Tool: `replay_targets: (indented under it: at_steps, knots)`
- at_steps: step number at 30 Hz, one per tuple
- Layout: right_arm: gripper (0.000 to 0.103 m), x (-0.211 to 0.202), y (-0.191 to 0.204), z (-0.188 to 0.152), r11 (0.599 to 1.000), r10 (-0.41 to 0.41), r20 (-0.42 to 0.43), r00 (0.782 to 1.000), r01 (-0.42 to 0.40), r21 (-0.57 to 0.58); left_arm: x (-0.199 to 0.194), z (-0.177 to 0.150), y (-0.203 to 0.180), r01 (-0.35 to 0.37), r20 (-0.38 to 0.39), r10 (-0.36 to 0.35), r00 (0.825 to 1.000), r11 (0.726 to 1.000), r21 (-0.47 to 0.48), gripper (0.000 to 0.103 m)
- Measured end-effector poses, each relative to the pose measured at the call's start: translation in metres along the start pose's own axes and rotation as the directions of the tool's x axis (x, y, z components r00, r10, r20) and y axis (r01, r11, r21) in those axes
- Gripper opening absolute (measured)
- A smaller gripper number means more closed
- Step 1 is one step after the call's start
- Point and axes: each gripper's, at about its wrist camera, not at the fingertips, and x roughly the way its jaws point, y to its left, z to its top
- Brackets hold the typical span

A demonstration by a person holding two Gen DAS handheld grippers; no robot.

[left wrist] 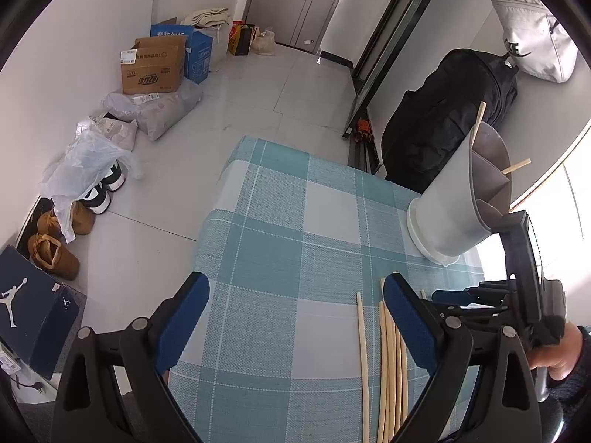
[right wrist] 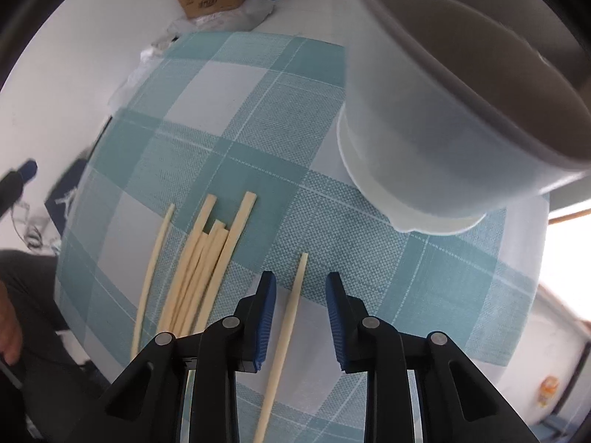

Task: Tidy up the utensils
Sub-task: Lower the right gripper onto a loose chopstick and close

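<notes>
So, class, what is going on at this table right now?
A person holding two grippers is sorting chopsticks. The right gripper is open around a single chopstick lying on the checked tablecloth. The left gripper is open and empty. More chopsticks lie alongside; two already stand in the grey holder.

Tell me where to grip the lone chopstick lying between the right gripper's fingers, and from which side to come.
Grip the lone chopstick across its thin shaft, coming straight down from above. It lies flat on the tablecloth, apart from the bundle, and already runs lengthwise between the open right gripper fingers, so lowering and closing should pinch its narrow width.
</notes>
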Motion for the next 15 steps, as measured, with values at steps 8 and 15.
replay_targets:
  at_steps: [8,15]
  knots:
    - [0.004,0.001,0.024,-0.008,0.996,-0.065,0.02,0.998,0.066,-0.066,0.0,0.001,0.002,-0.035,0.006,0.035,0.999,0.999,0.006,0.093]
    - [0.004,-0.022,-0.005,-0.021,0.991,0.042,0.187,0.982,-0.065,0.118,0.016,-0.008,-0.007,-0.059,-0.07,0.062,0.996,0.997,0.054,0.093]
